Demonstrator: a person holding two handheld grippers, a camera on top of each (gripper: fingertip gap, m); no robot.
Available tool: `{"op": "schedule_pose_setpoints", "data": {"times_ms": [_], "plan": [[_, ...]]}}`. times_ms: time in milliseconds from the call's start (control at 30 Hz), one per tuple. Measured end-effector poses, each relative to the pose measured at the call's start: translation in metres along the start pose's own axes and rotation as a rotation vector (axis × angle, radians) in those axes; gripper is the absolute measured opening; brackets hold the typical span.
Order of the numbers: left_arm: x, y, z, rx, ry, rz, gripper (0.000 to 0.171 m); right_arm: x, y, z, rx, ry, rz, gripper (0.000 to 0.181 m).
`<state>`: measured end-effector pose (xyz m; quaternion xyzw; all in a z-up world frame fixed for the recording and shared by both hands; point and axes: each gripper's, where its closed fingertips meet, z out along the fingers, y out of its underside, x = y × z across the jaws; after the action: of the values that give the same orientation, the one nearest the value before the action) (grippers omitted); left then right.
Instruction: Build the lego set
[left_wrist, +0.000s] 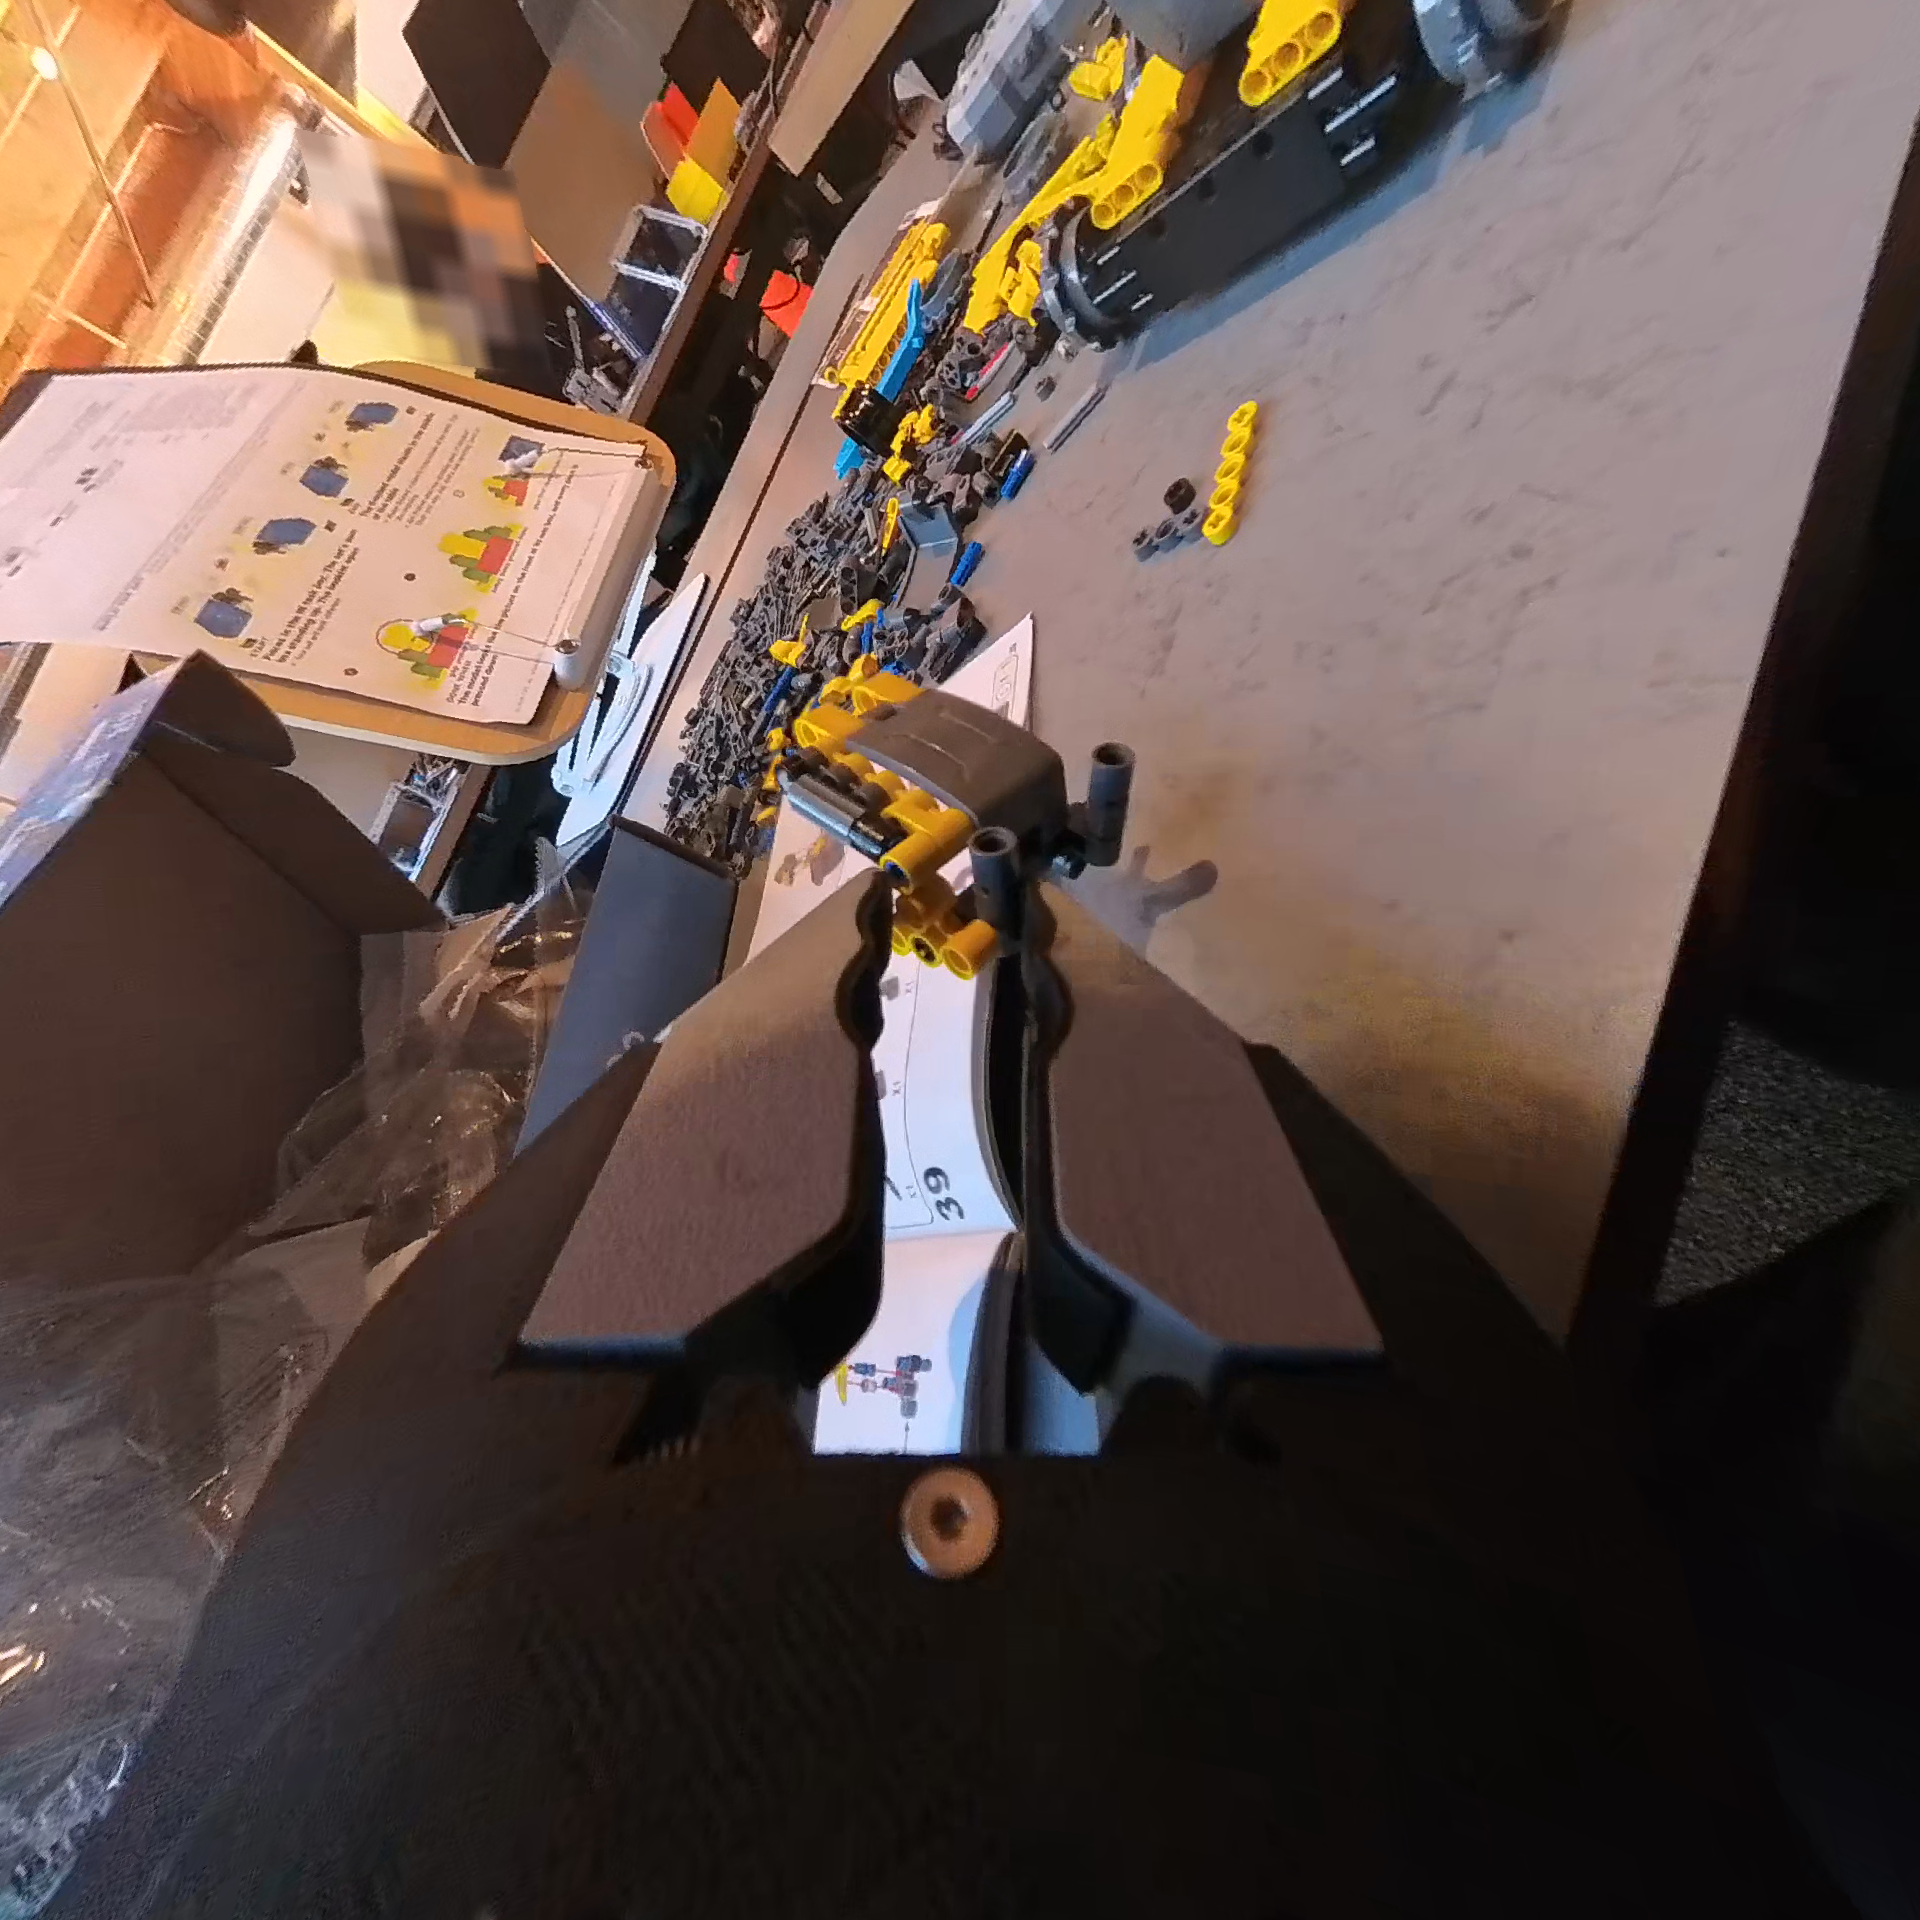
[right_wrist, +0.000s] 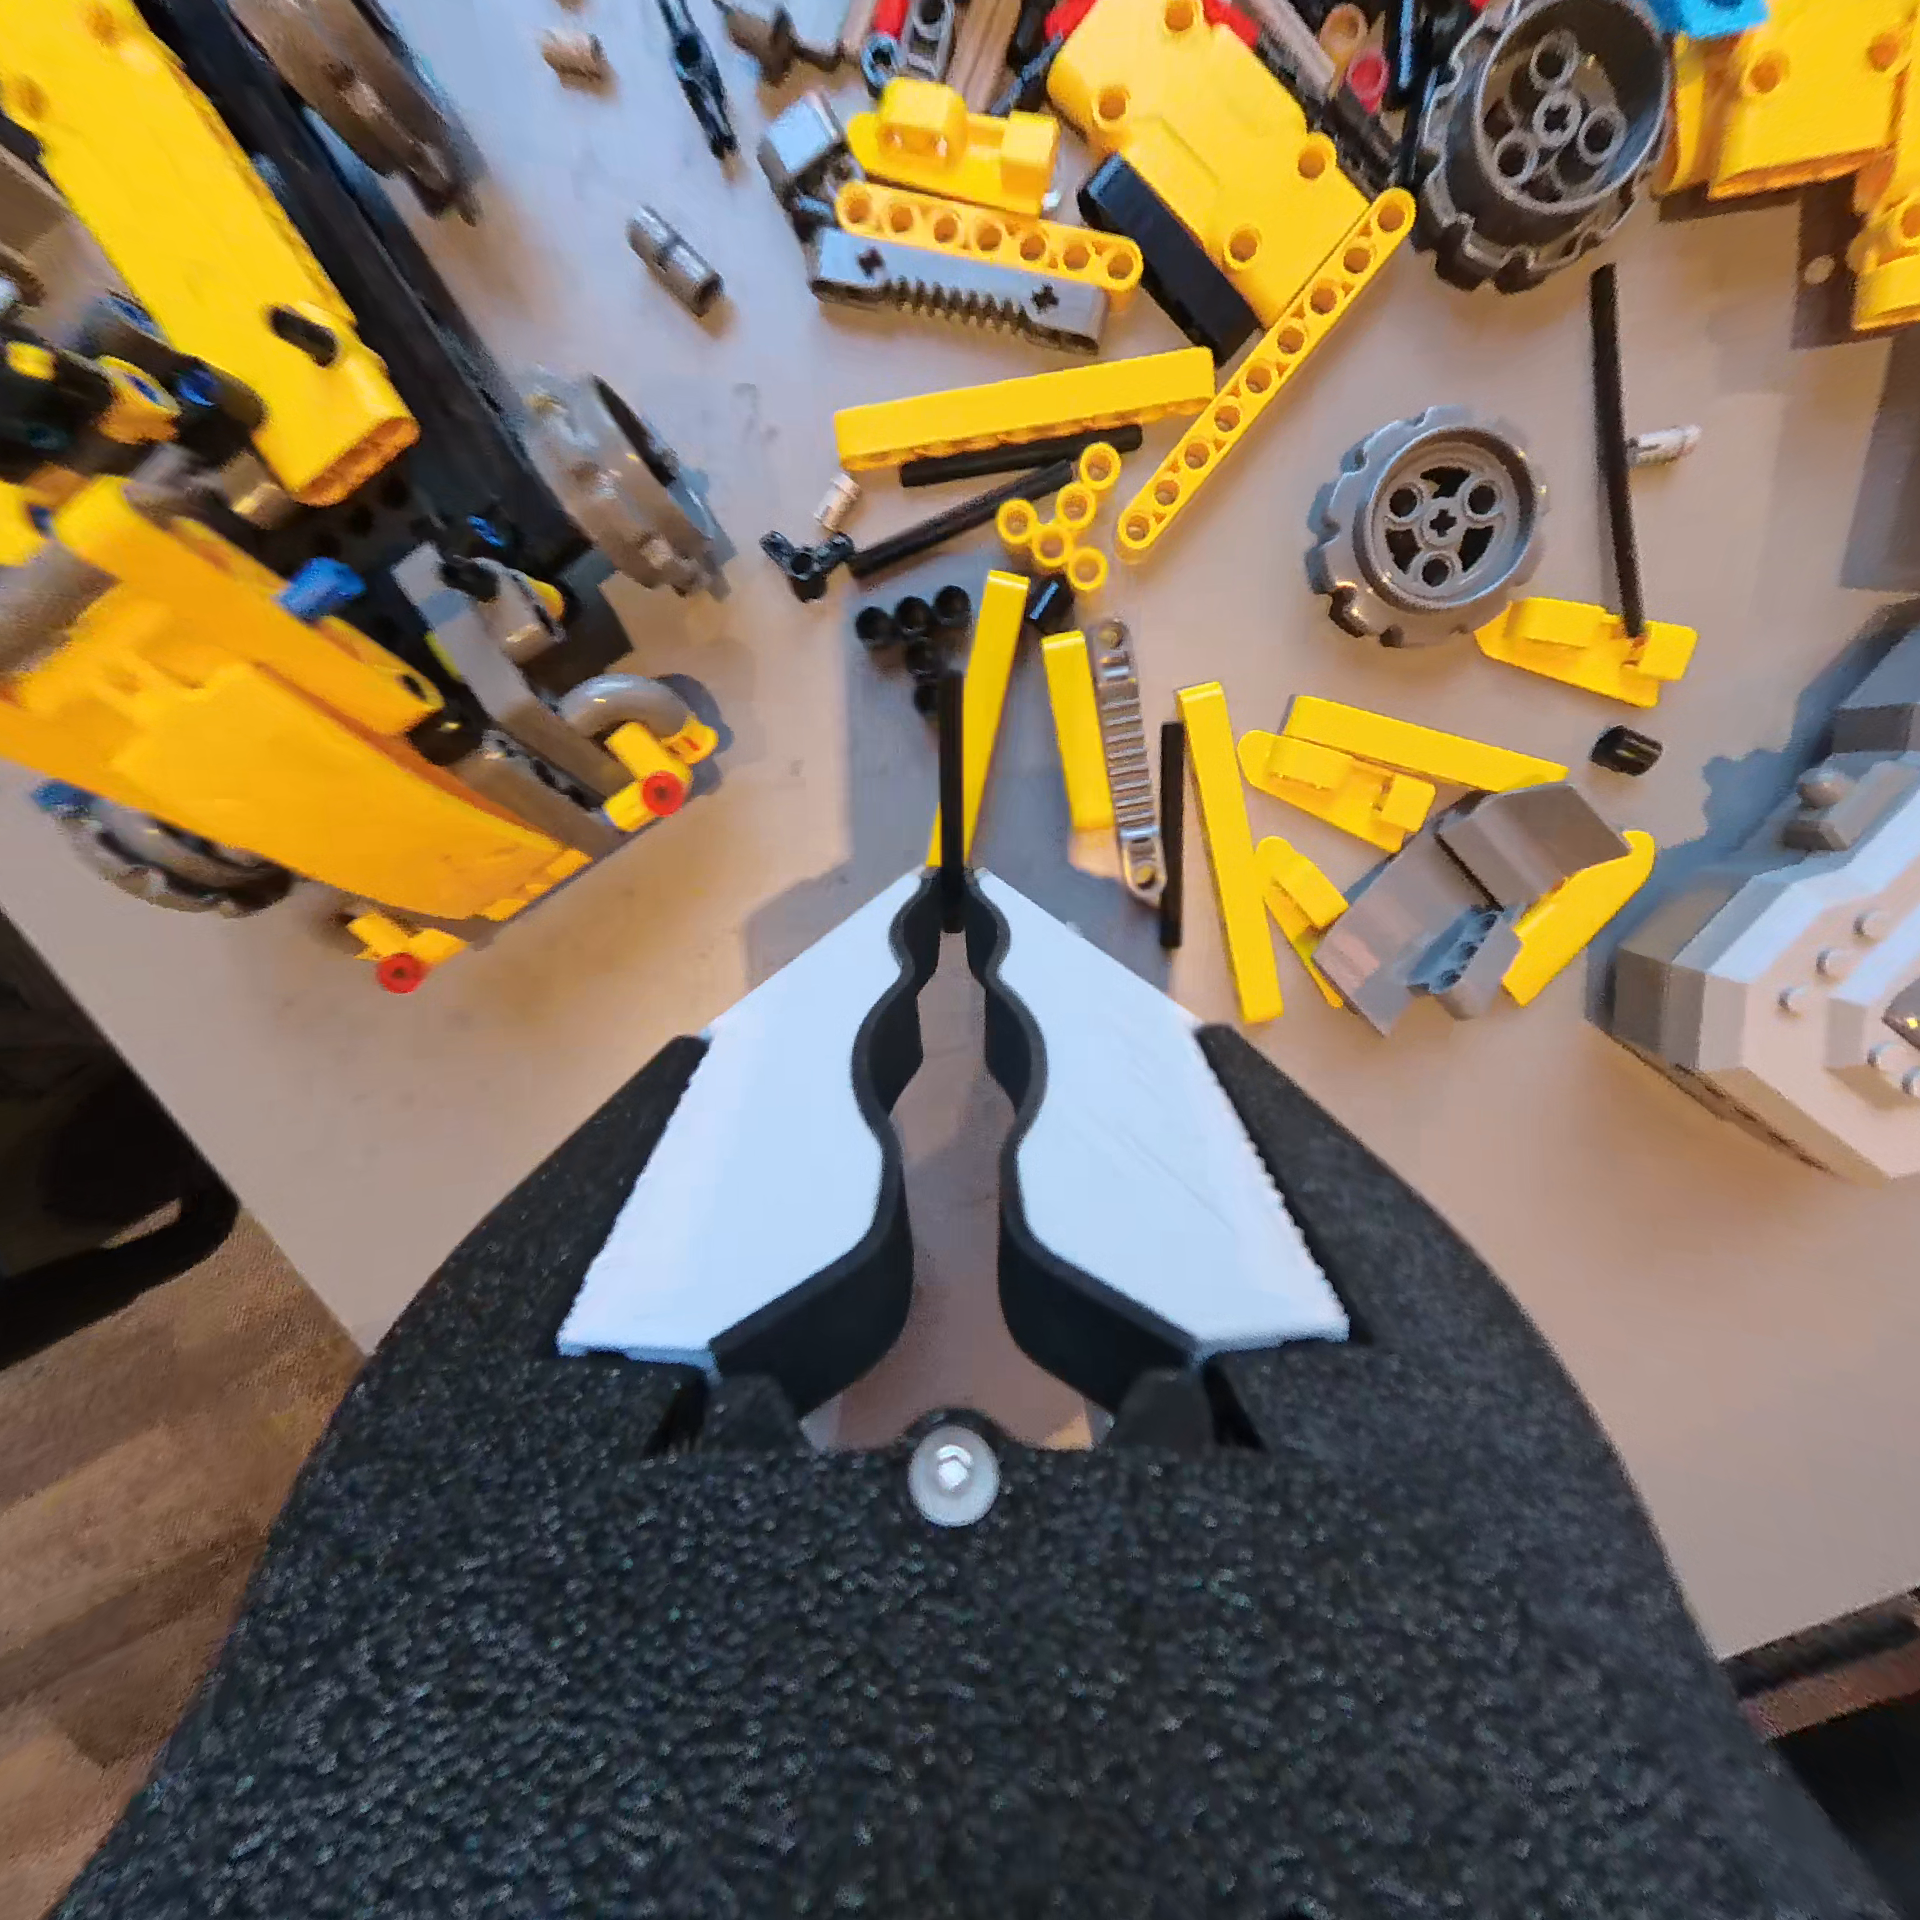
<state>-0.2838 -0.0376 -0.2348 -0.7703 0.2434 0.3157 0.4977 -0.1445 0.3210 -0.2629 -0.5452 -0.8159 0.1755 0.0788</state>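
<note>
Pinching a black axle (right_wrist: 951, 790) in my right gripper (right_wrist: 951, 883), jaws nearly shut on it above the table (right_wrist: 1455, 1299); my left gripper (left_wrist: 940, 914) clamps the yellow-grey assembly (left_wrist: 935, 779) over the booklet (left_wrist: 935, 1143). I judge steady, square grips matter.

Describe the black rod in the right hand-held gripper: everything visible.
The black rod is thin, straight, matte and plastic-looking, like a building-set axle. Its lower end is pinched between the tips of the right hand-held gripper, which is closed on it. It points straight away from the camera, over the grey table. Its far end overlaps a long yellow strip and reaches a cluster of small black connectors; contact there cannot be judged.
</note>
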Motion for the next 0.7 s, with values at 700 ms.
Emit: {"op": "schedule_pose_setpoints", "data": {"times_ms": [700], "plan": [[0.021, -0.059, -0.027, 0.172, 0.290, -0.150, 0.023, -0.276, -0.163, 0.014, 0.661, -0.172, -0.250, 0.003]]}}
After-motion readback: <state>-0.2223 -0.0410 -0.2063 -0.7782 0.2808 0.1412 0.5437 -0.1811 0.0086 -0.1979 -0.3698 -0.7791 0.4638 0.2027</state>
